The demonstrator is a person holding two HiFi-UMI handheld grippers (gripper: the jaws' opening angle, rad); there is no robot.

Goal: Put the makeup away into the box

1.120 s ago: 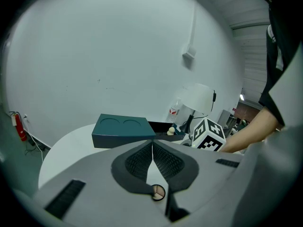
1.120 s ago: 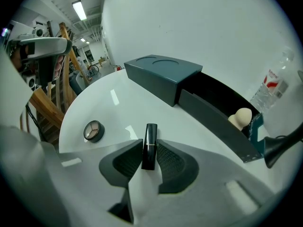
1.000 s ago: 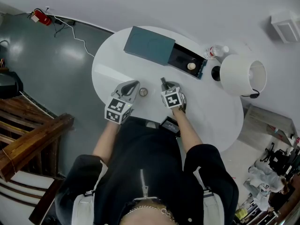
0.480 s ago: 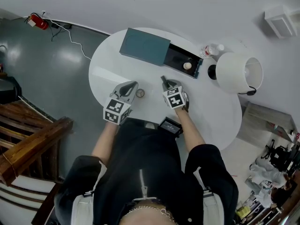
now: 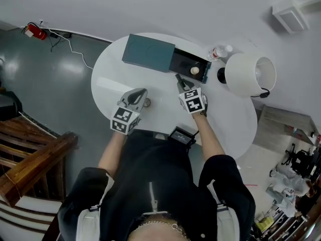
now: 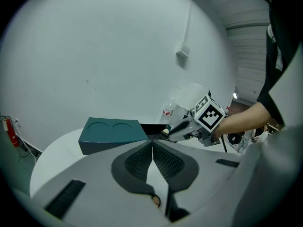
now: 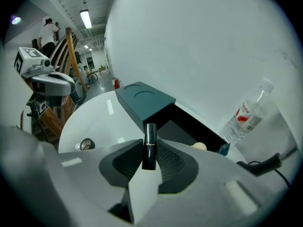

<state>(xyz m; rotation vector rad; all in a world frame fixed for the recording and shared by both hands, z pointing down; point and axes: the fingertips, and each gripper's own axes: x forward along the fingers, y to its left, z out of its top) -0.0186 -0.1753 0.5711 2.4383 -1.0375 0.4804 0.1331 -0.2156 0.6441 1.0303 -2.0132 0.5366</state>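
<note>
the right gripper [image 5: 179, 78] has its jaws partway closed, clamping a black lipstick [image 7: 149, 148] upright between them. the left gripper [image 6: 152, 146] has its jaws pressed together, holding nothing.

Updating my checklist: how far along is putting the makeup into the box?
Done: a pale round item lies in the open box. In hand: the right gripper grips a black lipstick, close to the box. Left: a small round compact sits on the table by the left gripper, which is shut and empty, and a flat black case, possibly makeup, lies at the table's near edge.
</note>
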